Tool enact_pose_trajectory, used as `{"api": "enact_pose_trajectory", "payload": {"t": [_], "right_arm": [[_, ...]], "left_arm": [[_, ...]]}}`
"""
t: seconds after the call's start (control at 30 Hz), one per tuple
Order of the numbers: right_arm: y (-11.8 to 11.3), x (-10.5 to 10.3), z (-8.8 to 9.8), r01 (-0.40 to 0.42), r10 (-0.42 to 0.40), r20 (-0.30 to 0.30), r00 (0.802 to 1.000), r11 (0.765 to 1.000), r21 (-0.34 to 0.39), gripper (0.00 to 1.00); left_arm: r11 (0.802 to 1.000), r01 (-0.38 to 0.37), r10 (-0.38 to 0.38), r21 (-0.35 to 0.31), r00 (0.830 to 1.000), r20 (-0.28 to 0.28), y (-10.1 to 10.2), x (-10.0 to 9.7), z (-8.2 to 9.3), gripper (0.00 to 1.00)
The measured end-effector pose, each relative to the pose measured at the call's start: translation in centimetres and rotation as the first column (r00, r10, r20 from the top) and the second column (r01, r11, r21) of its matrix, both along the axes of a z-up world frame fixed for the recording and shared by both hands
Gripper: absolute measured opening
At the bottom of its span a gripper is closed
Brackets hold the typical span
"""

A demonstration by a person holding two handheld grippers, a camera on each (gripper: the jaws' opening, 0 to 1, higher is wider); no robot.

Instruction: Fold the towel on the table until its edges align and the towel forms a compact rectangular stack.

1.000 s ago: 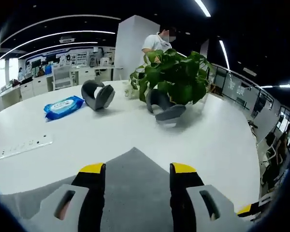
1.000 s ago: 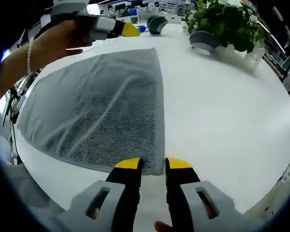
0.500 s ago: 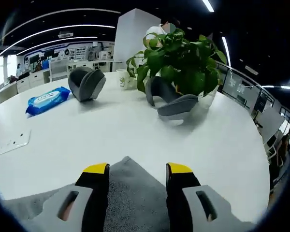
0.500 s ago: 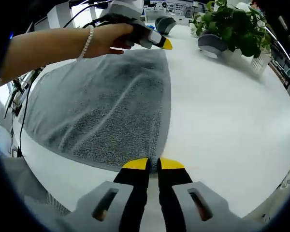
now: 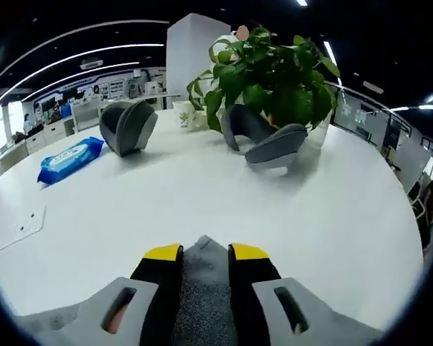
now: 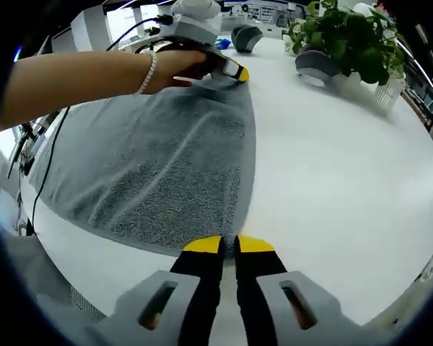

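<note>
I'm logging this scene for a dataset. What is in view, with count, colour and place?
Towel: one, grey, spread on the table, both corners of its right edge between gripper jaws.
Table: one, white, round.
Plant: one, green, far side of the table.
Neck pillows: two, grey, one at the plant's foot, one to its left.
Wipes pack: one, blue, far left on the table.
Socket panel: one, white, flush in the table at left.
Left gripper: yellow tips, grey body, nearly shut on the towel's far corner.
Right gripper: same colours, shut on the near corner.
Hand: one, with a bead bracelet, holding the left gripper.
</note>
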State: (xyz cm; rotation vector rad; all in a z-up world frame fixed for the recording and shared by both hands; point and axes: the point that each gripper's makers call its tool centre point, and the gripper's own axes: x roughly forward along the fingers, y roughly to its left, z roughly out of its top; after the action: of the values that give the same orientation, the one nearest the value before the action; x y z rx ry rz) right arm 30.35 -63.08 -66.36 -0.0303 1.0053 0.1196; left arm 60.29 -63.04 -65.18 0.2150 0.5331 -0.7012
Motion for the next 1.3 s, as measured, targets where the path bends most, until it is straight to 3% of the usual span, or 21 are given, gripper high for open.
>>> {"api": "enact_pose_trajectory", "payload": {"t": [0.17, 0.3, 0.4, 0.5, 0.57, 0.63, 0.7, 0.97, 1.3], "right_arm": [[0.0, 0.0, 0.0, -0.002, 0.002, 0.001, 1.000, 1.000, -0.002, 0.04], [0.0, 0.0, 0.0, -0.010, 0.010, -0.001, 1.000, 1.000, -0.004, 0.03], [-0.1, 0.0, 0.0, 0.016, -0.016, -0.009, 1.000, 0.999, 0.031, 0.03], [0.0, 0.0, 0.0, 0.000, 0.001, -0.016, 1.000, 1.000, 0.018, 0.02], [0.1, 0.0, 0.0, -0.011, 0.011, -0.023, 1.000, 1.000, 0.010, 0.02], [0.1, 0.0, 0.0, -0.015, 0.015, -0.035, 0.999, 1.000, 0.013, 0.01], [0.1, -0.1, 0.2, -0.012, 0.013, -0.046, 0.999, 1.000, 0.020, 0.01], [0.0, -0.1, 2.1, 0.017, -0.016, -0.010, 1.000, 0.998, 0.062, 0.01], [-0.5, -0.5, 4.3, 0.025, -0.026, 0.012, 1.000, 0.997, 0.076, 0.01]], "left_arm": [[1.000, 0.022, -0.022, -0.001, 0.999, 0.032, -0.3, -0.1, 0.1, 0.20], [0.997, 0.048, -0.051, 0.054, 0.997, 0.060, -0.5, -0.3, 0.0, 0.07], [0.999, 0.043, -0.044, 0.028, 0.998, 0.048, -0.4, -0.2, 0.1, 0.05], [0.997, 0.065, -0.068, 0.044, 0.996, 0.064, -0.3, -0.3, 0.2, 0.04], [0.997, 0.065, -0.067, 0.043, 0.996, 0.050, -0.3, -0.2, 0.3, 0.04], [0.999, 0.050, -0.050, 0.016, 0.999, -0.012, -0.2, -0.5, 0.3, 0.03], [0.998, 0.057, -0.057, 0.012, 0.998, -0.034, 0.0, -0.7, 0.4, 0.03], [0.997, 0.074, -0.074, 0.020, 0.997, 0.008, 0.0, -0.6, 2.8, 0.03], [0.998, 0.064, -0.064, 0.001, 0.998, 0.023, -0.3, -0.6, 5.6, 0.03]]}}
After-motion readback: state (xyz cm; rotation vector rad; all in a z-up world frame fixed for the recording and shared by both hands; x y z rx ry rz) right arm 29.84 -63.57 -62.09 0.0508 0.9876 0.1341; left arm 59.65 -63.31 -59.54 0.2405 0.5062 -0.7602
